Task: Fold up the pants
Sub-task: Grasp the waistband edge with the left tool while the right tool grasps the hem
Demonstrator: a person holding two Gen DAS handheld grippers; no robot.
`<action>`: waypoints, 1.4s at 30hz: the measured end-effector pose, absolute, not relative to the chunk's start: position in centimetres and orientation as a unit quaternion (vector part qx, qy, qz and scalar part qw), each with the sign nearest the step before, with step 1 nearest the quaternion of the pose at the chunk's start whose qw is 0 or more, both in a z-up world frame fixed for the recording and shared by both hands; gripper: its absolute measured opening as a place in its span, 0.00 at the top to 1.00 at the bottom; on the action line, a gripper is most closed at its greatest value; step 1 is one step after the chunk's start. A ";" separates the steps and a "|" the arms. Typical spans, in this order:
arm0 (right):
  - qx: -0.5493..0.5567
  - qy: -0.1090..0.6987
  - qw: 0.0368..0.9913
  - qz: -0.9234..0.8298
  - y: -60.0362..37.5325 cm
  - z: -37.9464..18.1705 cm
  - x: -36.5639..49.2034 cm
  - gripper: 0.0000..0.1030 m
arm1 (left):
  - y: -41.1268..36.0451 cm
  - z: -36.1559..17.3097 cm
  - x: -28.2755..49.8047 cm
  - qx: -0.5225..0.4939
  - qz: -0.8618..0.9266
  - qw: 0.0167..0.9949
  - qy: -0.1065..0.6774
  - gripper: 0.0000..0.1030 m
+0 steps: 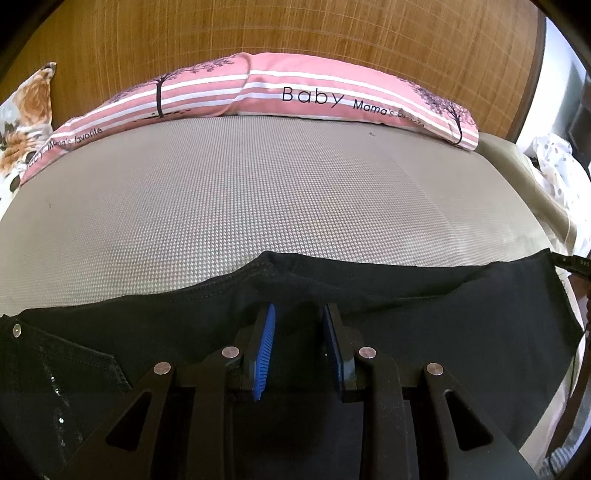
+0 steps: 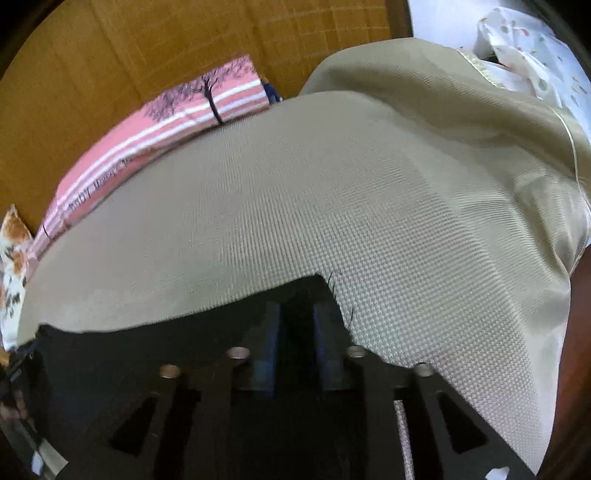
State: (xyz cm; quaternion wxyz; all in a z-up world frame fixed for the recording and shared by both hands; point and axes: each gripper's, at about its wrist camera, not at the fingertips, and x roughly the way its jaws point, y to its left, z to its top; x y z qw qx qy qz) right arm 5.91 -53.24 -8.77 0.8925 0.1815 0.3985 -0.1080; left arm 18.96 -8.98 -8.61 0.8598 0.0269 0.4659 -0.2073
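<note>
Black pants (image 1: 424, 314) lie across the near part of a beige woven mat (image 1: 258, 192) on a bed. A pocket with sequins (image 1: 74, 369) shows at the left. My left gripper (image 1: 298, 314) hovers over the middle of the pants, its blue pads (image 1: 264, 350) apart with nothing between them. In the right wrist view the pants (image 2: 147, 350) end in a frayed hem corner (image 2: 328, 284). My right gripper (image 2: 297, 314) sits at that hem with its jaws partly apart around dark cloth; the view is blurred and dark there.
A pink striped pillow (image 1: 295, 92) lies along the far edge against a wooden headboard (image 1: 295, 33). A floral cushion (image 1: 26, 122) is far left. A spotted white cloth (image 1: 557, 162) lies beyond the right bed edge (image 2: 569, 155).
</note>
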 end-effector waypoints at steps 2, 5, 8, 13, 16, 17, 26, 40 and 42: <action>0.174 0.396 0.895 -0.105 -52.9 -9.0 6.2 0.72 | -9.1 -8.6 18.9 0.032 -0.205 0.861 0.465 0.72; 0.158 0.403 0.894 -0.113 -52.4 -9.1 6.9 0.87 | -9.1 -8.6 18.9 0.031 -0.205 0.860 0.466 0.72; 0.148 0.396 0.898 -0.120 -52.2 -8.7 6.6 0.95 | -9.1 -8.4 18.9 0.027 -0.201 0.861 0.466 0.73; 0.130 0.384 0.902 -0.145 -51.9 -8.7 6.8 0.96 | -8.7 -8.7 20.0 0.028 -0.165 0.869 0.465 0.73; 0.131 0.385 0.901 -0.154 -52.0 -9.3 7.5 0.96 | -8.5 -9.2 20.3 0.025 -0.165 0.870 0.465 0.71; 0.134 0.385 0.900 -0.156 -52.0 -9.3 7.6 0.95 | -8.6 -9.2 20.2 0.032 -0.164 0.871 0.462 0.71; 0.174 0.342 0.910 -0.155 -52.4 -4.4 1.3 0.62 | -8.0 -6.8 18.8 0.031 -0.178 0.874 0.452 0.71; 0.260 0.403 0.857 -0.191 -51.3 -11.2 -9.5 0.65 | -6.3 -6.2 12.2 0.069 -0.202 0.865 0.453 0.65; 0.256 0.404 0.859 -0.184 -50.6 -11.6 -9.2 0.95 | -5.6 -6.5 12.2 0.067 -0.188 0.868 0.456 0.65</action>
